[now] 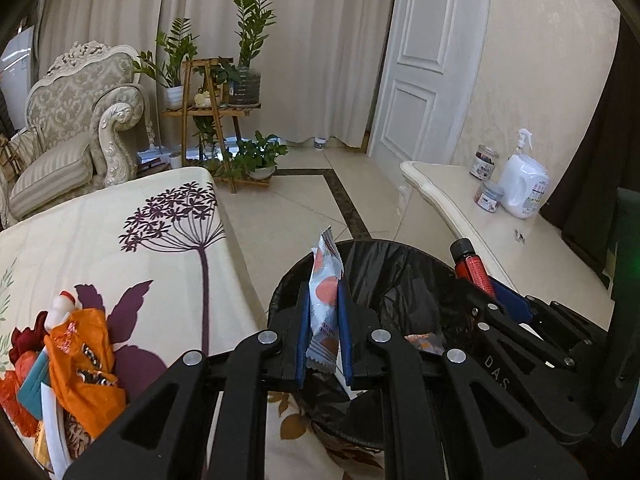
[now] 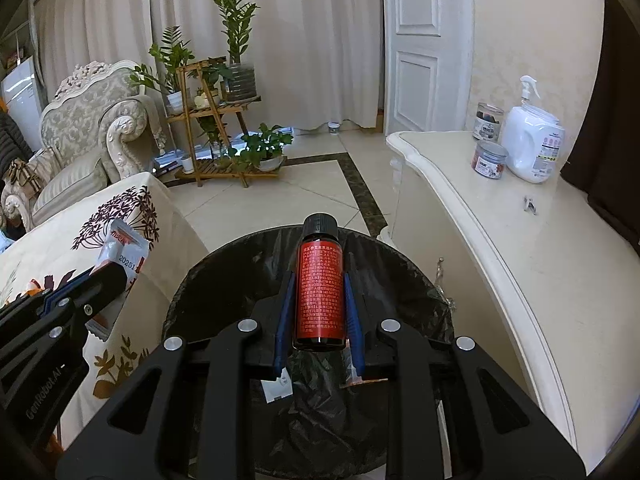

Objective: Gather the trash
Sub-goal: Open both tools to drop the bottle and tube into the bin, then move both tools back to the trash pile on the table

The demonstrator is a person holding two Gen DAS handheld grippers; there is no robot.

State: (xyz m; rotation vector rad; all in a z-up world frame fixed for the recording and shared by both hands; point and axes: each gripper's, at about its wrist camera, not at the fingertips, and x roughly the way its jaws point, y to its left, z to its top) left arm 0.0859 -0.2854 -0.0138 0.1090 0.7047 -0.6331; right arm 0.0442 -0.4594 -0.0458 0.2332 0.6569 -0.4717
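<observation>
On table, orange wrappers [image 1: 86, 364], left view only

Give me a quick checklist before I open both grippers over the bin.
1. Left gripper shut on the snack wrapper: ok.
2. Right gripper shut on the small red bottle: ok.
3. Bottle over the mouth of the trash bin: ok, black liner lies directly below it.
4. Wrapper over the bin mouth: cannot tell; it sits near the bin's rim on the table side, so it may need to come further in.
5. Bin liner open, with room: ok, only a few scraps lie inside.
6. More trash left on the table: not ok, an orange wrapper pile remains.
</observation>
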